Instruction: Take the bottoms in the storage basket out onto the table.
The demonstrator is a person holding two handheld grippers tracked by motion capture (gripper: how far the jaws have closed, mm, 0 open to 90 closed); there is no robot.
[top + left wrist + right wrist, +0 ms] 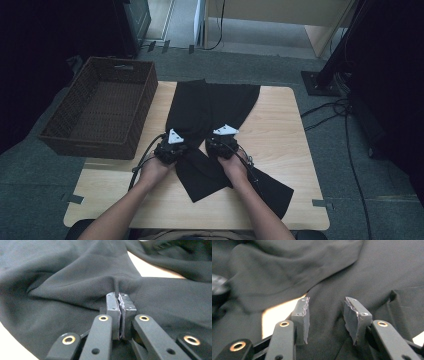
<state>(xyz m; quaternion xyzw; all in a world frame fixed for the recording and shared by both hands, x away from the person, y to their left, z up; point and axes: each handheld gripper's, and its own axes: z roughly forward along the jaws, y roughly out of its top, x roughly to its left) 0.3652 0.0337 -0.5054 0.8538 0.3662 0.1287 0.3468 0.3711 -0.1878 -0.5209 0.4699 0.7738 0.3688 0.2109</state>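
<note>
Black trousers lie mid-table, legs toward the far edge. Left hand-held gripper is pinched tight on a fold; right hand-held gripper sits half-open over the cloth. Close right before lifting, keeping both grips level.

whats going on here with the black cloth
A person works a black fabric garment spread on a light wooden table, with a two-jaw gripper in each hand. The left gripper is shut, pinching a fold of the cloth. The right gripper is open, its jaws standing over the fabric without gripping it. A brown wicker basket sits at the table's left.
</note>
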